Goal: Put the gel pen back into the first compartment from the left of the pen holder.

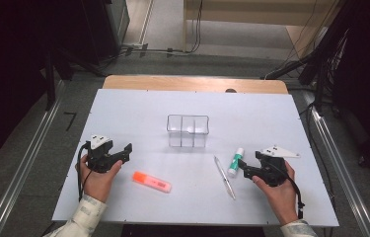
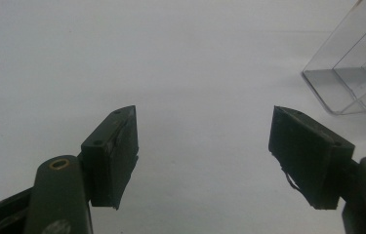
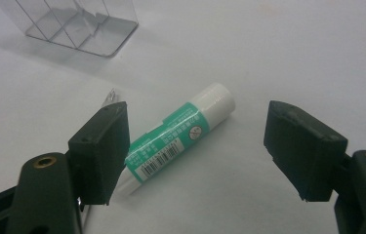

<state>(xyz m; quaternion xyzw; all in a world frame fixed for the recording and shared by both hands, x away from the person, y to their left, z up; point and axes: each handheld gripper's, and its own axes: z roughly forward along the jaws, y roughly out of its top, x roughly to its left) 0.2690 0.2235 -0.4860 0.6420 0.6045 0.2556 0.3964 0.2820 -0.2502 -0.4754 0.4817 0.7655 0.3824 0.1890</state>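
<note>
Right gripper wide apart at the green-and-white glue stick; left gripper wide, holding nothing.
Right gripper view: barcode visible on the label, small print unreadable.

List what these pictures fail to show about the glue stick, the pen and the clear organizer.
- Glue stick: its near end sits behind the left jaw in the right gripper view; label print too small to read.
- Pen: just its tip clears that jaw.
- Clear organizer: cut by the frame edge in the left gripper view.

The high view looks forward and down over the white surface; both tool views skim it closely, sharing the clear plastic divided box ahead.
</note>
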